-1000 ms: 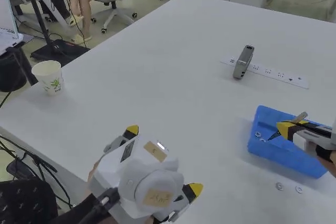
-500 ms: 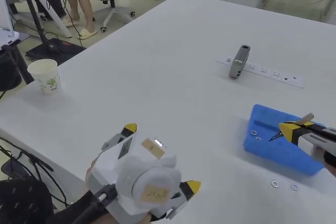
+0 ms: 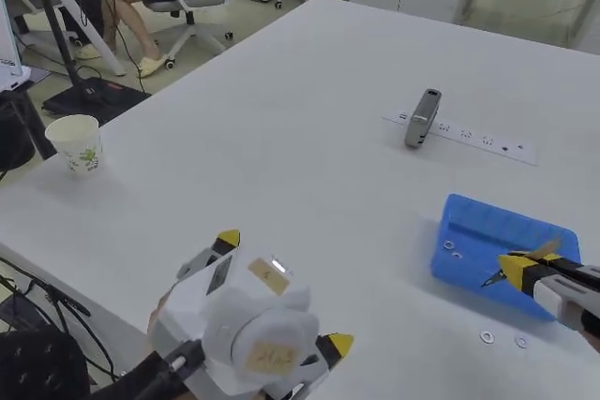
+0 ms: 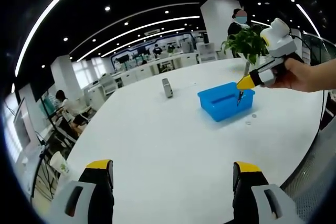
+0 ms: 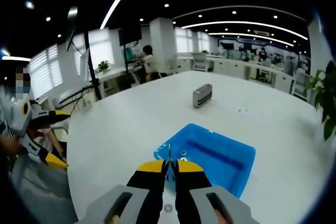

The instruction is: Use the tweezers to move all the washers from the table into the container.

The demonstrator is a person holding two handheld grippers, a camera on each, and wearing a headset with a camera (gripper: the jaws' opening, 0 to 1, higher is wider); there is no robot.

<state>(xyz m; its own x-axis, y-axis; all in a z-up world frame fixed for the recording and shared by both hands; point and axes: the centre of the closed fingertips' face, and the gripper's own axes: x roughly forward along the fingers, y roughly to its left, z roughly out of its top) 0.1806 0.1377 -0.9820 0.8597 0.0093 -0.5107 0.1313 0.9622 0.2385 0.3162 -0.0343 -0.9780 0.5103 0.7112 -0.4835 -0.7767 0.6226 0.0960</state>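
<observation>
Blue plastic container [image 3: 506, 227] is sitting on the white desk [image 3: 309, 138]. You are holding your right hand-held gripper [image 3: 517, 269] pinched tight on the tweezers [image 3: 491, 277], tips angling down over the container so a washer would drop inside. Two washers [image 3: 451, 249] are lying in it, and two more washers [image 3: 487, 336] are lying on the desk just beside its near wall. Your left hand-held gripper [image 3: 283, 289] is hanging wide open, gripping nothing, well apart.
</observation>
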